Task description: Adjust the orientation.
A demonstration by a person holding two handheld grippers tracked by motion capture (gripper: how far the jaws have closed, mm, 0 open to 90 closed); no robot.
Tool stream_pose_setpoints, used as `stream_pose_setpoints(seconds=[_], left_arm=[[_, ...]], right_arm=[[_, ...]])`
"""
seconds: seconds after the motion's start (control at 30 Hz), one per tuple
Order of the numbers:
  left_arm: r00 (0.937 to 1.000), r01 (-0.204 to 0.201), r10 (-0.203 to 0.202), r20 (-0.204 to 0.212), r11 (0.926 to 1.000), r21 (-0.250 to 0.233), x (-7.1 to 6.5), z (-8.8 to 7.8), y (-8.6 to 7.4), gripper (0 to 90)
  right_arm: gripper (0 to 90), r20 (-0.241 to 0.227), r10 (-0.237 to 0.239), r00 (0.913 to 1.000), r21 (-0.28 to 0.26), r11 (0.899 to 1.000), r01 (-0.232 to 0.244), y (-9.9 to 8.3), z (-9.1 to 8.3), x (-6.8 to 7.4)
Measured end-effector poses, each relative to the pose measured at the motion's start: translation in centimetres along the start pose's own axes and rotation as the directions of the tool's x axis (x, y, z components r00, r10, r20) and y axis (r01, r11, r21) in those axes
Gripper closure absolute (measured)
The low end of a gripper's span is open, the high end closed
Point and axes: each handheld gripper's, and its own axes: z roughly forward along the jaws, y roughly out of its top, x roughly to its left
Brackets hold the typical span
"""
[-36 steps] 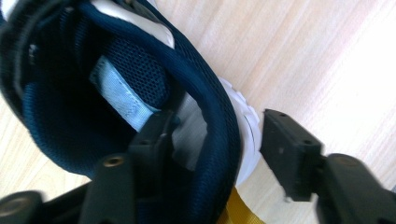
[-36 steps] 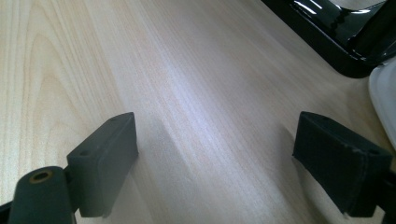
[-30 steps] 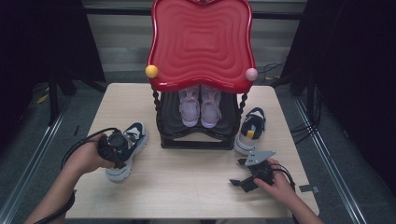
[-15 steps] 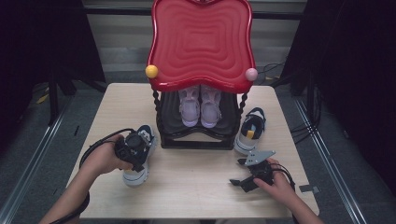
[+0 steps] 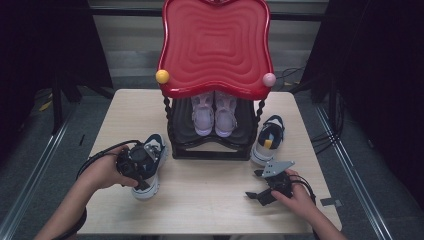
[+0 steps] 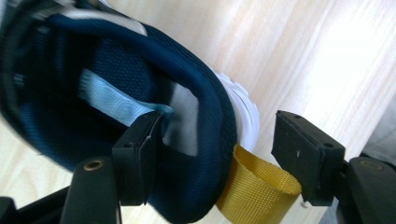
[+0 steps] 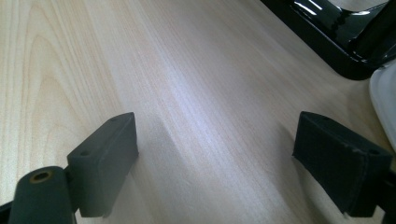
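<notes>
A navy and white sneaker lies on the table left of the stand, toe toward the front edge. My left gripper sits at its heel. In the left gripper view the jaws have just been opening: one pad is inside the navy heel collar, and the other pad stands apart from the heel beside the yellow pull tab. My left gripper is open around the collar. My right gripper rests open on bare wood near the front right, nothing between its pads.
A black stand with a red wavy top fills the table's middle back, with a pair of pink shoes on its lower shelf. The matching sneaker lies right of the stand. The stand's black base shows ahead of my right gripper.
My left hand carried the navy sneaker right and toward the front edge, closer to the stand. Its jaws have since spread off the heel. The right hand has kept still.
</notes>
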Motion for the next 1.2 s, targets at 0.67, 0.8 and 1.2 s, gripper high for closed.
stream_pose_setpoints(seconds=[0.67, 0.8, 1.2], left_arm=[[0.9963, 0.076, -0.075, 0.042, 0.9969, -0.020, 0.1, -0.2, 2.3, 67.8], [0.9977, 0.059, -0.060, 0.031, 0.9981, 0.015, 0.2, -0.2, 2.8, 66.4], [0.9955, 0.094, -0.094, 0.012, 0.9948, 0.040, 0.0, -0.5, 2.4, 36.0]], right_arm=[[12.8, -0.002, 0.002, 1.0000, 0.001, 1.000, -0.002, 0.1, 0.0, 0.0], [12.8, -0.001, 0.002, 1.0000, 0.002, 1.000, -0.002, 0.1, 0.0, 0.0], [12.8, -0.001, 0.002, 1.0000, 0.002, 1.000, -0.002, 0.1, 0.0, 0.0]])
